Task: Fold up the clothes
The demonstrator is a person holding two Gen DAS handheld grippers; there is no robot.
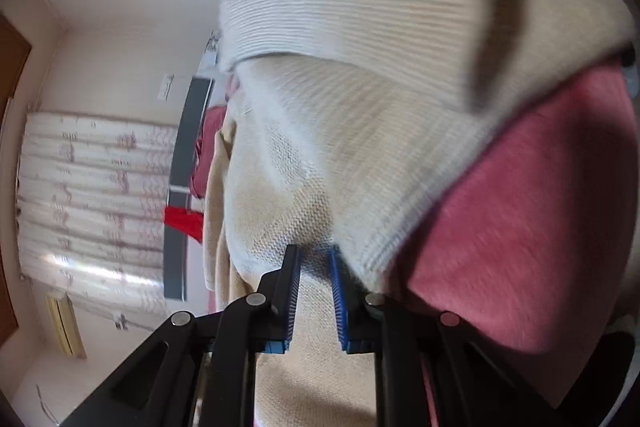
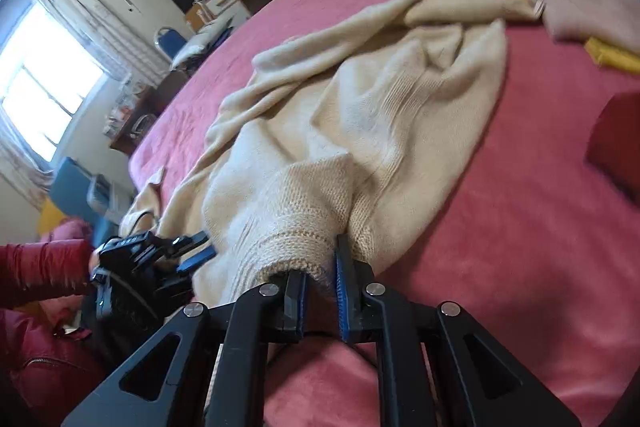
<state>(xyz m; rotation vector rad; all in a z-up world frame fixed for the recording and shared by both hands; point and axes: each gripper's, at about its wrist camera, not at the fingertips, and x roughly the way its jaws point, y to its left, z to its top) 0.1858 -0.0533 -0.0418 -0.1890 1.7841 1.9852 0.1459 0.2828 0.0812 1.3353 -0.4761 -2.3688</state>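
Now, going from the left edge across:
Window (image 2: 44,83): sitting at the far left of the right wrist view, with a patterned curtain (image 2: 104,27) hanging beside it.
Sleeve (image 2: 44,267): a red padded sleeve is reaching in from the left edge, carrying the left hand-held gripper.
Left hand-held gripper (image 2: 200,247): lying at the left edge of the sweater; in its own view (image 1: 316,291) the blue pads (image 1: 338,299) are pinching a fold of the cream knit between them, so it is clamped on the sweater.
Sweater (image 2: 360,115): a cream knitted sweater is lying crumpled on the bed, stretching from the near left toward the far right; in the left wrist view (image 1: 360,107) it is filling most of the picture, blurred.
Right hand-held gripper (image 2: 322,287): its fingers are drawn close together and gripping the ribbed cuff (image 2: 296,247) of the sweater at the near edge of the pile.
Bed (image 2: 520,227): covered in pink fabric, carrying the sweater and running off to the right.
Pale pink garment (image 2: 580,3): lying at the far right of the bed, well apart from the sweater's main pile, with something yellow (image 2: 612,57) showing just beside it.
Dark red thing (image 2: 616,143): sitting at the right edge of the bed; what it is I cannot tell.
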